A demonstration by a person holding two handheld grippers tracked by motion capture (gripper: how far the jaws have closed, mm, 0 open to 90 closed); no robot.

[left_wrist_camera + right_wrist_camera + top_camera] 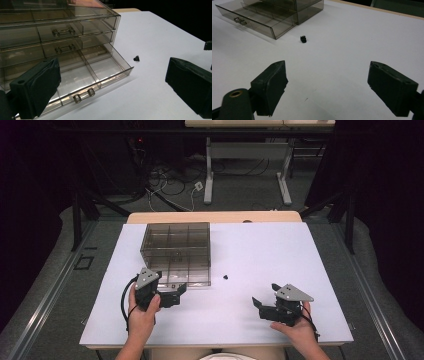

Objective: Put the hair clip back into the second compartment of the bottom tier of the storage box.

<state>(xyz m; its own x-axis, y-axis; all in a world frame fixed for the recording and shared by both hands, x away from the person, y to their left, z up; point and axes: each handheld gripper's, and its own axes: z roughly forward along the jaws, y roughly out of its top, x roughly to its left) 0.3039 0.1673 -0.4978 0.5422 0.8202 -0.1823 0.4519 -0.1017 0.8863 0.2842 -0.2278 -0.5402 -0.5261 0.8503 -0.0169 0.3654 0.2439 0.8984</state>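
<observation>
A smoky clear drawer cabinet (pixel 175 245) stands on the white table (pixel 260 250). Its bottom drawer (pixel 100 70) is pulled out, with dividers inside and a clear knob (pixel 83 95) on the front. A small black part (pixel 226 276) lies on the table right of the drawer, also visible as the small black part (pixel 136 58) and the small black part (pixel 303 39). My left gripper (pixel 178 291) is open just in front of the drawer, jaws wide apart in the left gripper (pixel 112 87) view. My right gripper (pixel 265 296) is open over bare table, nothing between the jaws of the right gripper (pixel 329 87).
The open drawer (pixel 257 18) juts toward the table's near edge. Beyond the table's far edge stand desk legs (pixel 208 175) and loose cables (pixel 170 180) on the floor. Dark curtains flank both sides.
</observation>
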